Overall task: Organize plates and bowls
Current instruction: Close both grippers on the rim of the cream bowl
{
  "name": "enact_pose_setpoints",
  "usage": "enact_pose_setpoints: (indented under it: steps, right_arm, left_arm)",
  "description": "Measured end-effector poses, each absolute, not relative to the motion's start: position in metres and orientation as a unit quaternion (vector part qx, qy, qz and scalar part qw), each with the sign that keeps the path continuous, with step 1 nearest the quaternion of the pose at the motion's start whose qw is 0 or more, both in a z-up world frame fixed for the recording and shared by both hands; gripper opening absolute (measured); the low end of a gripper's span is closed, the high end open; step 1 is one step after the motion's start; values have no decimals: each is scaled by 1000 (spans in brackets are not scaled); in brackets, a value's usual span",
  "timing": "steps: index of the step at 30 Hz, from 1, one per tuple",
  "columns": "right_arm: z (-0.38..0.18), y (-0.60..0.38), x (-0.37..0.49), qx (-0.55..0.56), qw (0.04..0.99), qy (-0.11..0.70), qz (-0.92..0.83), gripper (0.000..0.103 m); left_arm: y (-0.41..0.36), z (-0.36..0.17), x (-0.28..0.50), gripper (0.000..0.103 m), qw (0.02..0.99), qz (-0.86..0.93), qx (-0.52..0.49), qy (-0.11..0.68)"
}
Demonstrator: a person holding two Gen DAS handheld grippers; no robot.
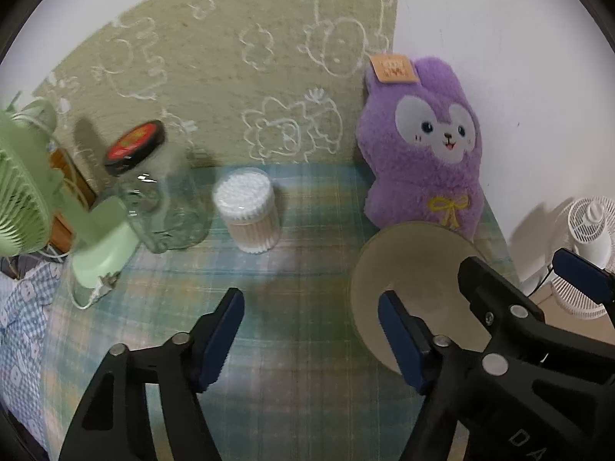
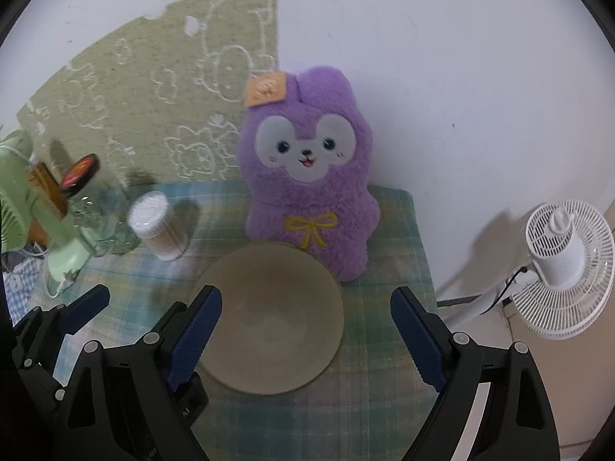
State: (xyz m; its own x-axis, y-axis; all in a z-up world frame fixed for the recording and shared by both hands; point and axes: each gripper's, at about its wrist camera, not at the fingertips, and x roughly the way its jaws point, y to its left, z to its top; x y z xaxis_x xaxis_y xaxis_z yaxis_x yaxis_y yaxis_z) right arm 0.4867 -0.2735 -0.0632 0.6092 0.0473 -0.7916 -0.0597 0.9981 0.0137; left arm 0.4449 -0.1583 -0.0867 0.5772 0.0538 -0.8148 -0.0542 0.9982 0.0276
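Right claw (image 2: 305, 340) apart, empty, beige bowl (image 2: 273, 319) on desk (image 2: 384, 365) below, between its fingers, untouched. Left claw (image 1: 311, 340) apart, empty, bowl just right of it. Purple plush (image 2: 307, 188) beyond bowl.

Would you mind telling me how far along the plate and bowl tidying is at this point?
Nothing looks organized yet: only one beige bowl shows, sitting on the plaid cloth in front of the purple plush. In hand: nothing. The right gripper is open around the bowl without touching it; the left gripper is open over bare cloth beside it. Gripping and placing the bowl remain.
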Motion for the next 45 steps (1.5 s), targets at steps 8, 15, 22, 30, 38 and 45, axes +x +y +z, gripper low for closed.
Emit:
enact_pose_setpoints:
  steps: [8, 15, 22, 30, 38, 45]
  right_arm:
    - [-95, -291, 505, 8, 883, 469, 24, 71]
    - [-114, -294, 511, 16, 874, 485, 22, 49]
    - [-124, -295, 517, 22, 868, 495, 26, 23]
    - [-125, -297, 517, 27, 869, 495, 16, 18]
    - [-118, -296, 506, 25, 866, 499, 16, 17]
    - [-104, -293, 487, 26, 868, 496, 16, 17]
  left_arm:
    - [-171, -116, 463, 43, 883, 21, 10, 469]
    - [-171, -134, 468, 29, 877, 23, 26, 480]
    - [-174, -145, 476, 16, 872, 3, 13, 490]
    - [-176, -144, 478, 16, 869, 6, 18, 494]
    - [-177, -136, 464, 16, 866, 9, 20, 499]
    - [-170, -121, 443, 16, 867, 11, 17, 497]
